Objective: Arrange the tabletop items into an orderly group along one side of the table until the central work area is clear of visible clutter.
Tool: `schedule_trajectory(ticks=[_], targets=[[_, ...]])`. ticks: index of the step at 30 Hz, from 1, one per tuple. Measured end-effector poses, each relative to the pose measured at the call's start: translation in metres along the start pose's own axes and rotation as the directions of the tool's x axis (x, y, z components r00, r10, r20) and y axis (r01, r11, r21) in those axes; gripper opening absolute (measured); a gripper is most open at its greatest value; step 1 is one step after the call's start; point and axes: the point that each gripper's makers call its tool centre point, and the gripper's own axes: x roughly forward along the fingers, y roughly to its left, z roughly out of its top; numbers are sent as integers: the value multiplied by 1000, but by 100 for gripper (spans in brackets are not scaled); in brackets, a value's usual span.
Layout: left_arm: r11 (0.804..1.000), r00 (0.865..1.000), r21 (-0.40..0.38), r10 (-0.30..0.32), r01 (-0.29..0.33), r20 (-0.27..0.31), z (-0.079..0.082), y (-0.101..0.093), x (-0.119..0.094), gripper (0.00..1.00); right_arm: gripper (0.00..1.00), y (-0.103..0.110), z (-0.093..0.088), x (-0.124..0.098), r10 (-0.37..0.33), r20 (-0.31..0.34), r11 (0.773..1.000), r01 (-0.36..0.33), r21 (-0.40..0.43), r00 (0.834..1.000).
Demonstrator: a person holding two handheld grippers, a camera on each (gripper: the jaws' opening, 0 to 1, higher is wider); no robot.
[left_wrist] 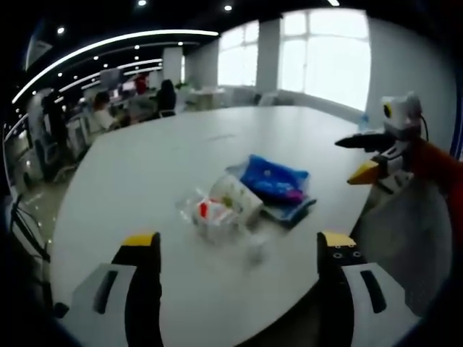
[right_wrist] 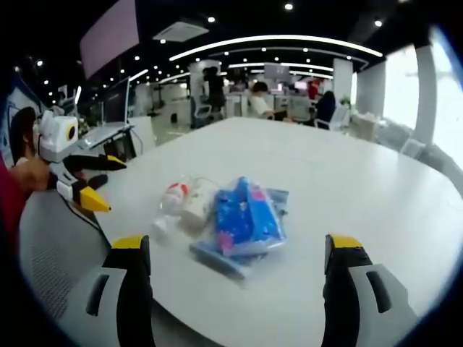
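Note:
A small heap of items lies on the white table [left_wrist: 159, 166]: a blue packet [left_wrist: 273, 178] on a flat clear pouch [left_wrist: 293, 210], a white cup-like roll [left_wrist: 235, 199] and a clear wrapper with red print [left_wrist: 206, 212]. My left gripper [left_wrist: 239, 249] is open, short of the heap with nothing between its jaws. In the right gripper view the blue packet [right_wrist: 247, 217] and the wrapper [right_wrist: 177, 199] lie just ahead of my open right gripper [right_wrist: 239, 249]. Each gripper appears in the other's view, the right one [left_wrist: 365, 155] and the left one [right_wrist: 98, 184], both open.
The table's curved near edge [left_wrist: 304, 289] runs under the left jaws. Grey floor [right_wrist: 54, 253] lies beyond the edge. Desks, chairs and seated people [right_wrist: 260, 101] fill the office behind, with bright windows [left_wrist: 325, 58] along one wall.

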Motion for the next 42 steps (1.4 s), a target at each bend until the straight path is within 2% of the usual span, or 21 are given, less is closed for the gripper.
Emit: schedule_trajectory(ticks=[18, 42], targets=[[1000, 999, 23, -13, 14, -52, -10, -4, 4, 84, 99, -2, 1, -1, -2, 11, 1000, 2, 23, 1000], [1000, 999, 23, -7, 8, -34, -6, -3, 2, 83, 99, 2, -2, 0, 13, -6, 1000, -13, 8, 1000]])
